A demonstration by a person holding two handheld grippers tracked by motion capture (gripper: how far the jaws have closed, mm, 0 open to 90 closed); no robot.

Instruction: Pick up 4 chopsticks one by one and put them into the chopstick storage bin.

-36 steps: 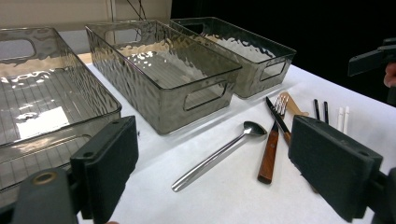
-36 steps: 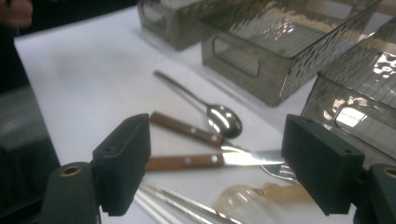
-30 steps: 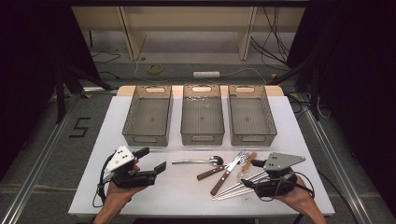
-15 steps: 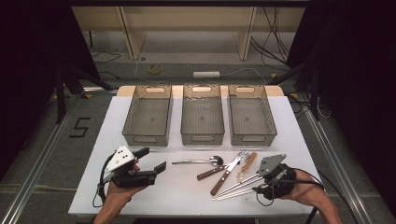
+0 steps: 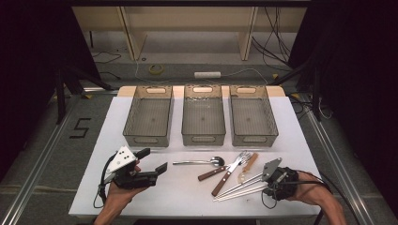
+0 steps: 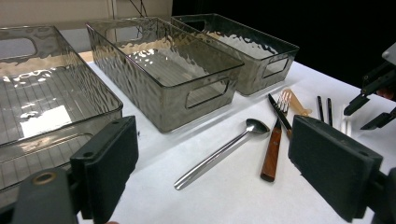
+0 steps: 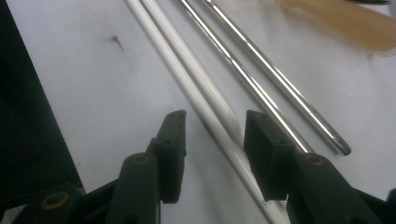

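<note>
A pair of white chopsticks (image 5: pixel 239 193) (image 7: pixel 196 70) lies at the front right of the white table, beside a metal pair (image 5: pixel 241 183) (image 7: pixel 252 79). My right gripper (image 5: pixel 270 185) (image 7: pixel 217 154) points down over their near ends. Its jaws have just been closing and straddle the white pair, with a gap still showing beside the pads. My left gripper (image 5: pixel 152 160) (image 6: pixel 219 168) rests at the front left, open and holding nothing. Between the two grippers lie a steel spoon (image 5: pixel 202 162) (image 6: pixel 224 151), a wooden-handled knife (image 5: pixel 227 178) (image 6: pixel 273 149), a fork (image 5: pixel 241 157) and a tan spoon (image 5: pixel 248 166) (image 6: pixel 294 100).
Three clear grey bins stand side by side at the back: left (image 5: pixel 146 139), middle (image 5: pixel 202 139) and right (image 5: pixel 253 139). The table's front edge (image 5: pixel 187 213) runs close below both hands. Cables and a roll of tape lie on the floor beyond the table.
The right gripper has sunk onto the near ends of the chopsticks, tilting downward, and its jaws have narrowed. The left gripper has kept still.
</note>
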